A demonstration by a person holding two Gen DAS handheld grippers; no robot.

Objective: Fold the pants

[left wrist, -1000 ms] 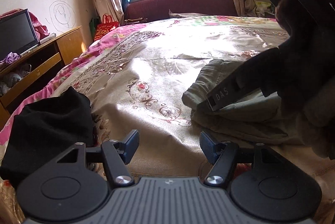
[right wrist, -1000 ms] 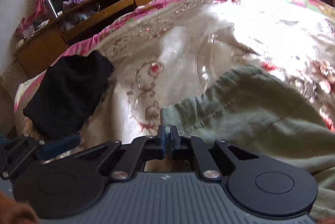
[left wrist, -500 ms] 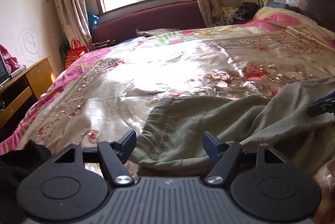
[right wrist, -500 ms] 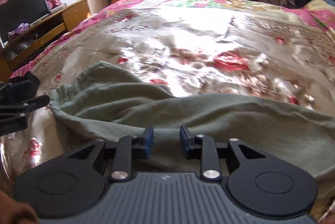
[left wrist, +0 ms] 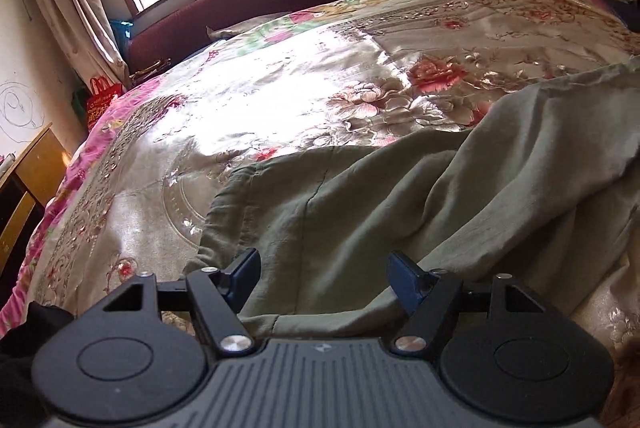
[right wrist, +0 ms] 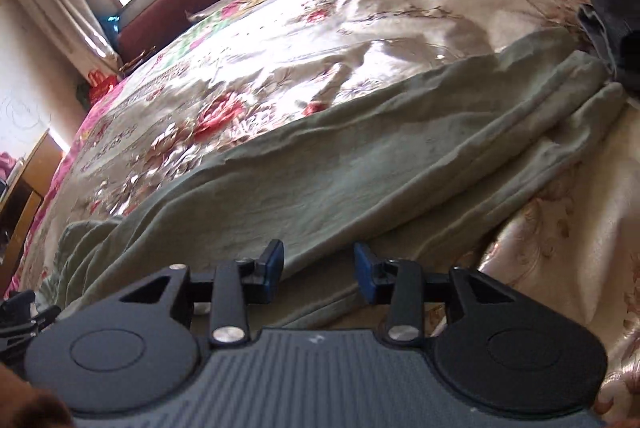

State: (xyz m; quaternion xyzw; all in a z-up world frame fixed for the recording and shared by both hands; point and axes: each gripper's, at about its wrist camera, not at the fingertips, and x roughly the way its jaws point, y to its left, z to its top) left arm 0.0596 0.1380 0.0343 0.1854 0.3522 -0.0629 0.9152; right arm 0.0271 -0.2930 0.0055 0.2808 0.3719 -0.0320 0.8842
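Note:
Olive-green pants [left wrist: 360,211] lie spread lengthwise on the floral satin bedspread [left wrist: 280,95]. In the left wrist view the waistband end sits just ahead of my left gripper [left wrist: 325,278], which is open and empty over the near edge of the cloth. In the right wrist view the legs [right wrist: 360,163] stretch to the right, doubled one on the other. My right gripper [right wrist: 319,268] is open and empty at the near edge of the legs. The left gripper's tips also show at the far left of the right wrist view [right wrist: 20,312].
A black garment [left wrist: 24,344] lies at the bed's near left corner. Dark clothing [right wrist: 612,23] lies past the leg ends at the right. A wooden TV cabinet [left wrist: 28,183] stands left of the bed. A maroon sofa [left wrist: 248,3] stands under the window.
The pants, bunched a second ago, now lie spread out long. My right gripper went from shut to open and moved right along the legs. My left gripper stayed open, now at the waistband.

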